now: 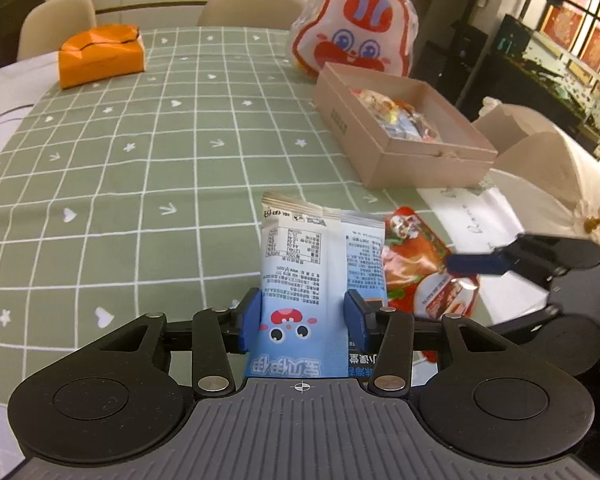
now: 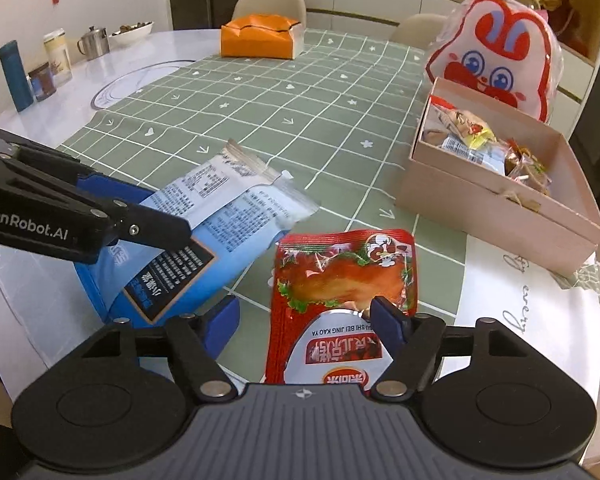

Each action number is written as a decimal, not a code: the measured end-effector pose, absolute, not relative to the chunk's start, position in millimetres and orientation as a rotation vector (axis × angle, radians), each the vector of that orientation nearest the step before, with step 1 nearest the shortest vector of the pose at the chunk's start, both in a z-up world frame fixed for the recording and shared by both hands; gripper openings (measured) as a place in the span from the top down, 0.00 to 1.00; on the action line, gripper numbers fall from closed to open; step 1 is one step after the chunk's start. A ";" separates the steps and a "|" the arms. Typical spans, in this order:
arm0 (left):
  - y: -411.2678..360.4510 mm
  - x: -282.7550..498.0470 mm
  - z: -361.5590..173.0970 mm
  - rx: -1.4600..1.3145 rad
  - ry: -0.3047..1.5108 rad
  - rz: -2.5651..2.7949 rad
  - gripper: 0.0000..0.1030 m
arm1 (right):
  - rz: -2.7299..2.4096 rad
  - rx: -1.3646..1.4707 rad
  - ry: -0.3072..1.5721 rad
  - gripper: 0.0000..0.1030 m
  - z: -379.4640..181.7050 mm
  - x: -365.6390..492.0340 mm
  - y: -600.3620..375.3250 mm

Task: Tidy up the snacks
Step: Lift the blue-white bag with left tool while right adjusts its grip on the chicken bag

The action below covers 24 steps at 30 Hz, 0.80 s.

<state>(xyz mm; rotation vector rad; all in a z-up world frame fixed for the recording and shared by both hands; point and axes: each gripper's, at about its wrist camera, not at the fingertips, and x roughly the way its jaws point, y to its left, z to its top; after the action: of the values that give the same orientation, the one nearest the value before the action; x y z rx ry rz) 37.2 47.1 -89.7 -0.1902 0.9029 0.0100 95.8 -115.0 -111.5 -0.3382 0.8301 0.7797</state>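
My left gripper (image 1: 304,316) is shut on a blue and white snack packet (image 1: 300,264), which it holds tilted above the green checked tablecloth; the packet also shows in the right wrist view (image 2: 204,216). A red roast-duck snack pouch (image 2: 340,292) lies flat on the table between the fingers of my right gripper (image 2: 304,320), which is open around it. The pouch shows right of the blue packet in the left wrist view (image 1: 424,264). A pink cardboard box (image 2: 500,208) holding several wrapped snacks stands at the right; in the left wrist view it is at the far right (image 1: 400,160).
A rabbit-shaped bag (image 2: 496,52) stands behind the box. An orange paper package (image 2: 260,36) lies at the far side of the table. A blue bottle (image 2: 16,76), jars and a metal teapot (image 2: 94,42) stand at the far left. Chairs line the far edge.
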 end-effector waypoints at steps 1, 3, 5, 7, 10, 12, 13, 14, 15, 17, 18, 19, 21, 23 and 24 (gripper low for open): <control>46.1 36.3 -89.8 -0.185 0.905 0.011 0.51 | 0.778 -0.337 0.819 0.29 -110.3 95.0 -117.8; 45.7 34.7 -89.5 -0.188 0.907 0.007 0.51 | 0.770 -0.333 0.805 0.27 -108.6 96.7 -123.8; 44.5 33.9 -89.2 -0.186 0.909 0.006 0.51 | 0.747 -0.325 0.818 0.27 -111.7 102.1 -128.2; 43.9 33.7 -88.8 -0.189 0.912 0.002 0.51 | 0.717 -0.317 0.836 0.27 -117.6 108.1 -132.0; 42.7 33.3 -89.4 -0.186 0.917 -0.003 0.51 | 0.717 -0.304 0.899 0.25 -126.4 112.7 -135.7; 42.8 33.6 -91.3 -0.187 0.922 0.000 0.51 | 0.754 -0.287 0.919 0.25 -126.6 109.1 -138.5; 43.0 33.6 -92.1 -0.189 0.924 0.004 0.51 | 0.791 -0.290 0.930 0.25 -125.8 105.6 -138.5; 43.8 33.5 -93.2 -0.194 0.926 0.011 0.51 | 0.820 -0.294 0.937 0.25 -126.1 102.1 -137.9; 44.7 33.0 -93.8 -0.199 0.927 0.018 0.51 | 0.831 -0.299 0.940 0.25 -126.1 99.3 -137.5; 48.6 31.0 -95.0 -0.214 0.925 0.034 0.51 | 0.809 -0.304 0.935 0.25 -125.3 95.8 -136.3; 50.4 29.7 -95.6 -0.220 0.925 0.042 0.51 | 0.790 -0.297 0.934 0.25 -124.1 96.0 -136.1; 53.2 28.0 -96.3 -0.227 0.925 0.054 0.51 | 0.767 -0.284 0.931 0.25 -122.3 96.3 -136.1; 58.8 25.8 -97.9 -0.237 0.929 0.075 0.51 | 0.706 -0.235 0.933 0.25 -119.4 101.5 -136.9; 65.2 22.7 -99.8 -0.247 0.936 0.099 0.51 | 0.665 -0.179 0.966 0.25 -120.6 110.0 -135.1; 68.2 22.2 -100.3 -0.249 0.939 0.105 0.51 | 0.652 -0.160 0.987 0.25 -122.5 114.2 -132.6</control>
<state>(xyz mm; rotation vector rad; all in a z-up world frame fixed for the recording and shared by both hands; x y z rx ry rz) 22.2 68.2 -100.3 -0.2487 0.9387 0.1051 114.2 -132.6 -122.5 -0.1596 0.9866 0.6519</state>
